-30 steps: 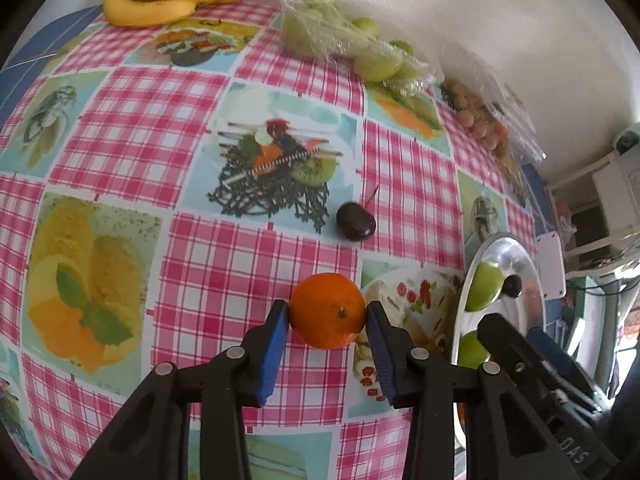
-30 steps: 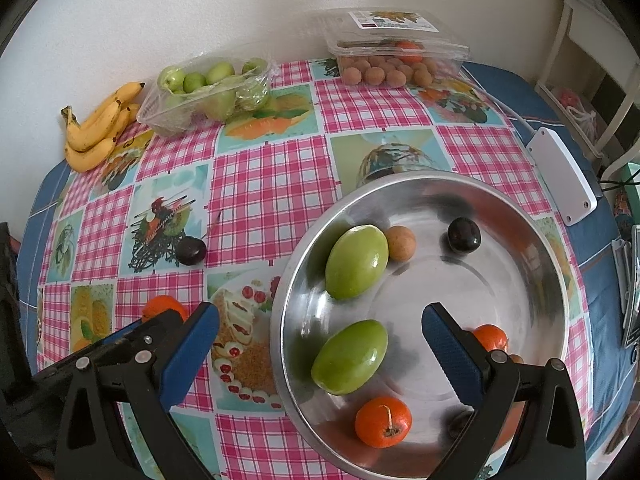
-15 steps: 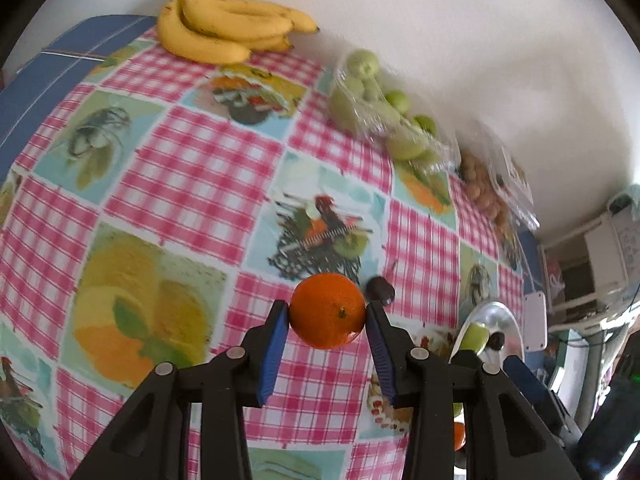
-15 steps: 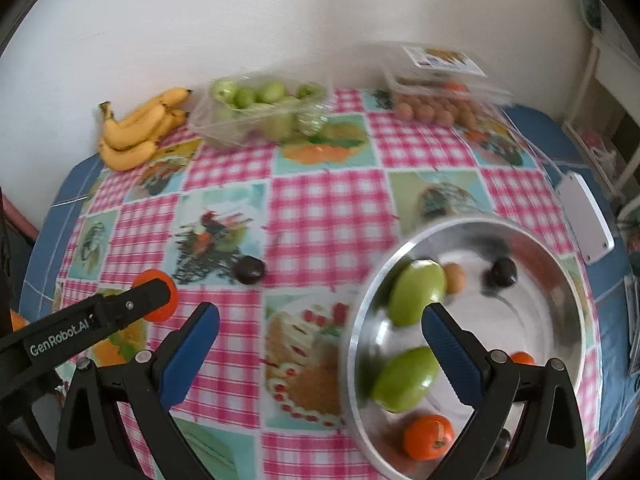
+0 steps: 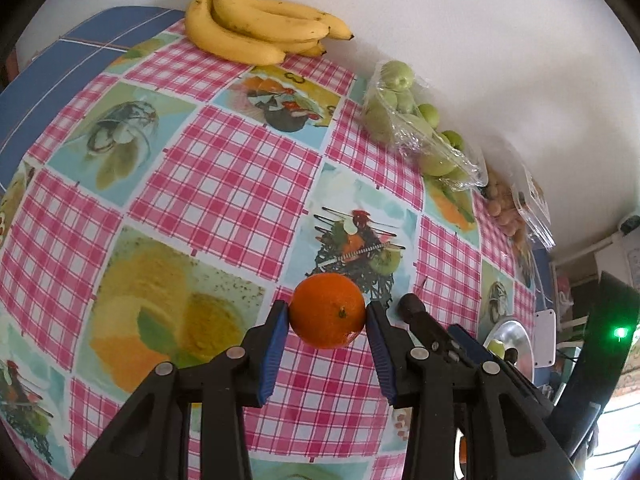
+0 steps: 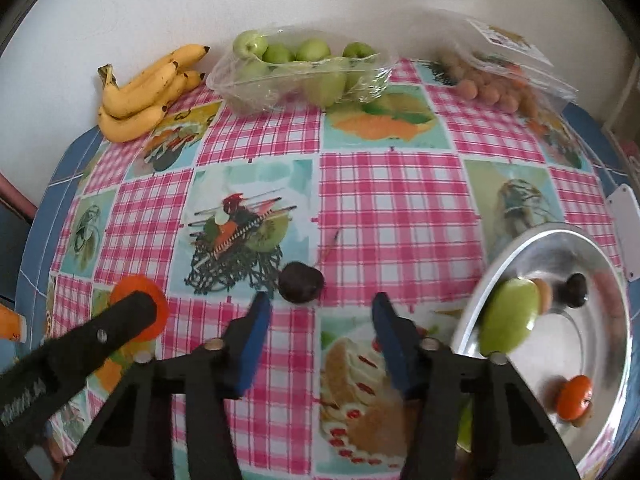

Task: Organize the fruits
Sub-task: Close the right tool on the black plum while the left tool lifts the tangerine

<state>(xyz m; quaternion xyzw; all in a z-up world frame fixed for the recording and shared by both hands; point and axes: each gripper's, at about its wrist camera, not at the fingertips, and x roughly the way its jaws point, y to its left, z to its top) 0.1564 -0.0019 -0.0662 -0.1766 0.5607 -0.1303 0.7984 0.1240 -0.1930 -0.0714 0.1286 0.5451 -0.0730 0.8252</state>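
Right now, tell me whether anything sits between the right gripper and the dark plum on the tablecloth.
Nothing visible does. The dark plum lies alone on the tablecloth just ahead of the closing right gripper, not yet between its jaws; only bare cloth lies between.

Both views bright, daylit, colours saturated. Left wrist view: sharp throughout; blown-out patch at lower right, light entering from that side. Soft diffuse shadow on wall (image 5: 500,92). Right wrist view: motion blur, strongest on bowl (image 6: 616,360) and its contents; the bowl shows bright sheen. Strong fisheye bowing of bench (image 6: 392,200) in both; dark vignette at corners.
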